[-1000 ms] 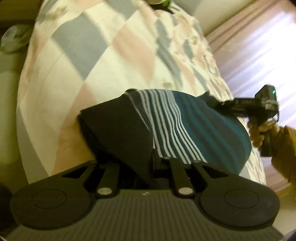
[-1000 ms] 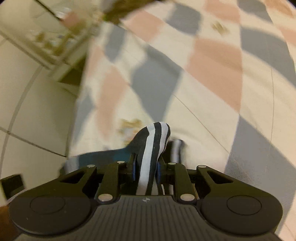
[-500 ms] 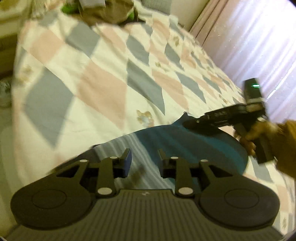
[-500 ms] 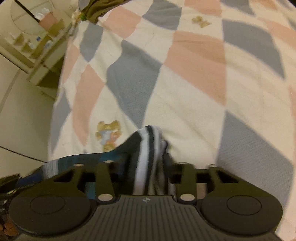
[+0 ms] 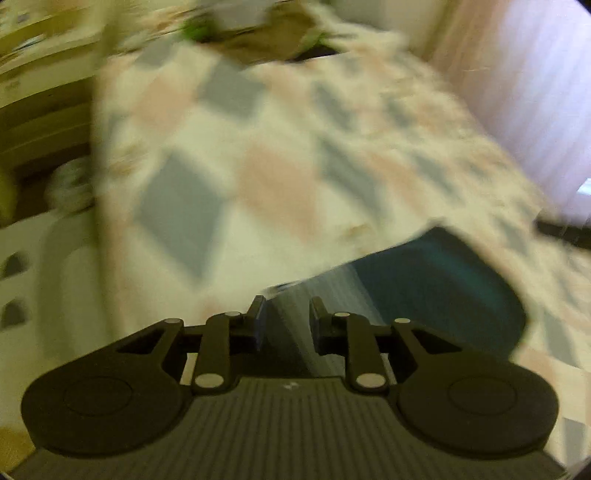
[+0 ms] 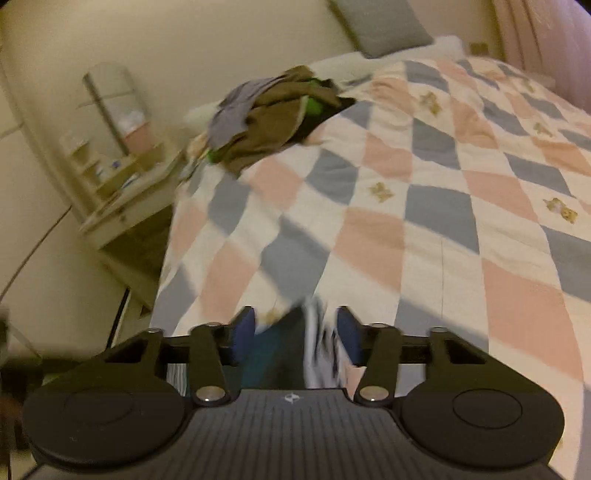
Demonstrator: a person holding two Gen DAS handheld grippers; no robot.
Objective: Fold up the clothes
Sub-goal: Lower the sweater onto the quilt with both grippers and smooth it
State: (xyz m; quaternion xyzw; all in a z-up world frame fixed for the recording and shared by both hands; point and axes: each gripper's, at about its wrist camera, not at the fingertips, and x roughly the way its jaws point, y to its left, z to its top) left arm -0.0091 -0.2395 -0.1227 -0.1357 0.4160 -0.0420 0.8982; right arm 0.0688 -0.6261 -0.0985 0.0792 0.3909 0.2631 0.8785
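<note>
A teal garment with white and dark stripes [image 5: 436,280] lies folded near the foot of the bed on a checked quilt [image 5: 266,177]. My left gripper [image 5: 284,317] hangs open just above its striped edge, nothing between the fingers. In the right wrist view, my right gripper [image 6: 295,332] is open too, and the same striped garment [image 6: 314,343] lies loose below the gap, held by neither pad. The left wrist view is blurred by motion. The dark tip of the other gripper [image 5: 565,232] shows at the right edge.
A pile of unfolded clothes [image 6: 280,114], brown, grey and green, sits at the head of the bed. A grey pillow [image 6: 380,22] lies behind it. A bedside shelf unit [image 6: 118,170] stands left of the bed. Curtains [image 5: 535,92] hang on the right.
Both grippers have let go of the striped garment and opened. They have lifted and tilted up toward the head of the bed; the garment now lies flat on the quilt.
</note>
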